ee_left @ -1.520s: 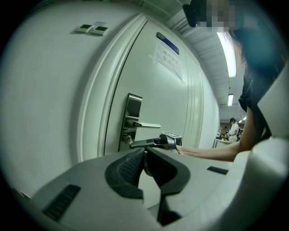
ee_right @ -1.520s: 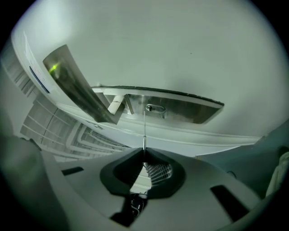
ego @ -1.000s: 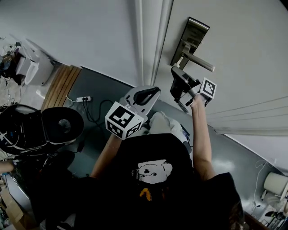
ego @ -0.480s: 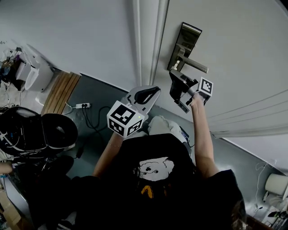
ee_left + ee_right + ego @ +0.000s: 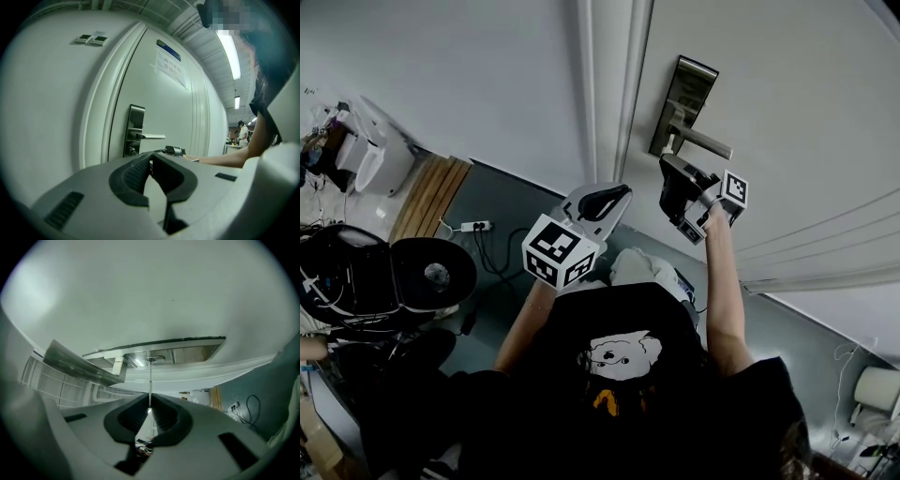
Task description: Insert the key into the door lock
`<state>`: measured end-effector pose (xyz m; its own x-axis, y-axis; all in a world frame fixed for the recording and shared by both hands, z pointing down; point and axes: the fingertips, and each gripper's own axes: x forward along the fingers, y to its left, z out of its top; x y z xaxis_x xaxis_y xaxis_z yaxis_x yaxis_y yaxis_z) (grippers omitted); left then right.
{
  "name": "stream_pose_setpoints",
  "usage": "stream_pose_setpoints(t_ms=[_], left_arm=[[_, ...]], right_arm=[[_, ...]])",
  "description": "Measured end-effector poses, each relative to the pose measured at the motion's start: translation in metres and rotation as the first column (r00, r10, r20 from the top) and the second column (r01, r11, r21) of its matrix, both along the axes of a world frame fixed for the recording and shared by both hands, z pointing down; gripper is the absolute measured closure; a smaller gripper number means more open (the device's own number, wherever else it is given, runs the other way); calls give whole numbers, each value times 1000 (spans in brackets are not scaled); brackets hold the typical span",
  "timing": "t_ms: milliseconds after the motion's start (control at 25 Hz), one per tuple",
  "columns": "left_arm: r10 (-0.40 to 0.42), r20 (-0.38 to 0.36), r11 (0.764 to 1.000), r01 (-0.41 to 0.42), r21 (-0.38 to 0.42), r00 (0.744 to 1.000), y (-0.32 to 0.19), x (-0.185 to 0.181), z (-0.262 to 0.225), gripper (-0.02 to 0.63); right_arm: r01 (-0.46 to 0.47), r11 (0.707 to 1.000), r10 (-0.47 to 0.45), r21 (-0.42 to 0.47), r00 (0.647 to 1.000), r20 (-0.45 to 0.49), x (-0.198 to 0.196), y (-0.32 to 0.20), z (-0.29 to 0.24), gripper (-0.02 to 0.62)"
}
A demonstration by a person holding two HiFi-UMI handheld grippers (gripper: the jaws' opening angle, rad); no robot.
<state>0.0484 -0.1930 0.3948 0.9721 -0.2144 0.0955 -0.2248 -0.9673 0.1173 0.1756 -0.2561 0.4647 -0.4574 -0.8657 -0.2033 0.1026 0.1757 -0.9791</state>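
Note:
A steel lock plate (image 5: 684,94) with a lever handle (image 5: 705,142) sits on the white door. My right gripper (image 5: 668,187) is just under the handle, shut on a thin key (image 5: 150,380). In the right gripper view the key's blade runs straight up from the jaws to the round keyhole (image 5: 151,359) on the lock plate (image 5: 187,351), below the handle (image 5: 82,364). The tip meets the keyhole; how deep it goes I cannot tell. My left gripper (image 5: 605,199) hangs lower and to the left, shut on nothing. It faces the lock plate (image 5: 136,126).
The door frame (image 5: 614,84) runs up left of the lock. On the floor at the left are a power strip (image 5: 474,226) with cables, a wooden board (image 5: 431,192) and black round gear (image 5: 431,272). The person's arm (image 5: 722,281) reaches to the door.
My right gripper with the key has edged a little closer to the lock plate under the handle. The left gripper has hardly moved.

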Motion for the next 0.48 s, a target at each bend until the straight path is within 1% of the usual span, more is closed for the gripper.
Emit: stream_pose_setpoints(t_ms=[160, 360, 480], left_arm=[[-4, 1, 1000, 4, -3, 1000, -1, -1, 0, 581], [9, 6, 1000, -9, -11, 1000, 1, 1, 1, 580], [17, 6, 1000, -17, -20, 1000, -1, 3, 4, 581]], right_arm=[[-20, 1000, 20, -3, 1000, 6, 6, 6, 0, 577], [-49, 998, 49, -25, 998, -28, 19, 13, 2, 577], [-51, 998, 50, -34, 998, -24, 17, 8, 4, 577]])
